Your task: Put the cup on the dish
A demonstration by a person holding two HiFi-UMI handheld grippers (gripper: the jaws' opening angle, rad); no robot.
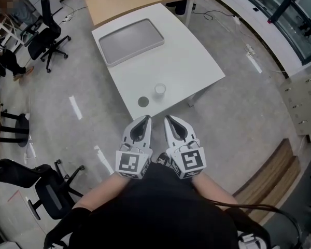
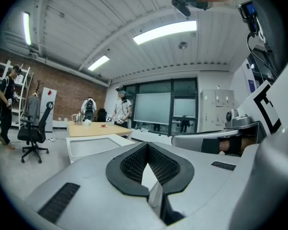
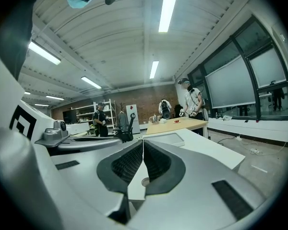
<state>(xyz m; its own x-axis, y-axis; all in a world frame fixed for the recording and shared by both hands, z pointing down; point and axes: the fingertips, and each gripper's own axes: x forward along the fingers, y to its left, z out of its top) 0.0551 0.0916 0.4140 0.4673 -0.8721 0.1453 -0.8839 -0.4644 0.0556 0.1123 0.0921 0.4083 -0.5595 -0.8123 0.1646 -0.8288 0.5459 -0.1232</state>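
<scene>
Holding the left hand-held gripper [image 1: 144, 119] and the right hand-held gripper [image 1: 168, 119] side by side, close in front of the body, just short of the near edge of the white table [image 1: 197, 66]. Clenching both fully, tips meeting, grasping nothing and touching nothing. Facing the cup [image 1: 160, 90], standing upright on the table ahead of the right hand-held gripper and apart from it. Facing the small dark dish [image 1: 143, 101], lying just ahead of the left hand-held gripper, near the cup but not touching it. Pointing toward a grey tray [image 1: 130, 40] farther ahead.
</scene>
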